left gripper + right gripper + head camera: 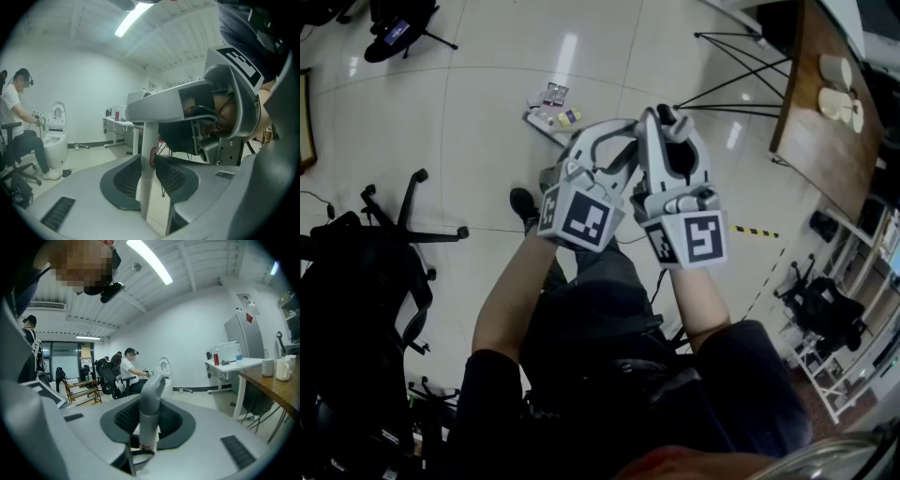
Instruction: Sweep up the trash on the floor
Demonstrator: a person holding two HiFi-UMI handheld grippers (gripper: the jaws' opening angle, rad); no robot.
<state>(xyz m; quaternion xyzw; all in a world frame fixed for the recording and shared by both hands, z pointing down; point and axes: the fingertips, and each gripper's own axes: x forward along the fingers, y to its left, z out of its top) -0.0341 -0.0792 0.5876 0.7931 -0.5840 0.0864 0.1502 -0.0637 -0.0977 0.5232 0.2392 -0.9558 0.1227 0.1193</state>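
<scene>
A white dustpan [546,116] holding small coloured packets of trash [554,95] rests on the pale floor ahead of me. My left gripper [605,142] is raised at chest height and shut on a thin white pole [146,164] that bears a red tag and stands upright between the pads [125,180]. Close beside it, my right gripper [671,127] is shut on a thicker grey handle [151,401] whose rounded end sticks up past the pads [124,418]. In the left gripper view the right gripper [229,108] fills the right side. What hangs below either handle is hidden.
Black office chairs [380,253] crowd the left. A wooden table [825,103] with black stand legs [741,66] beside it is at the upper right, and striped tape [756,231] marks the floor. A seated person [14,117] works at a white toilet [56,136].
</scene>
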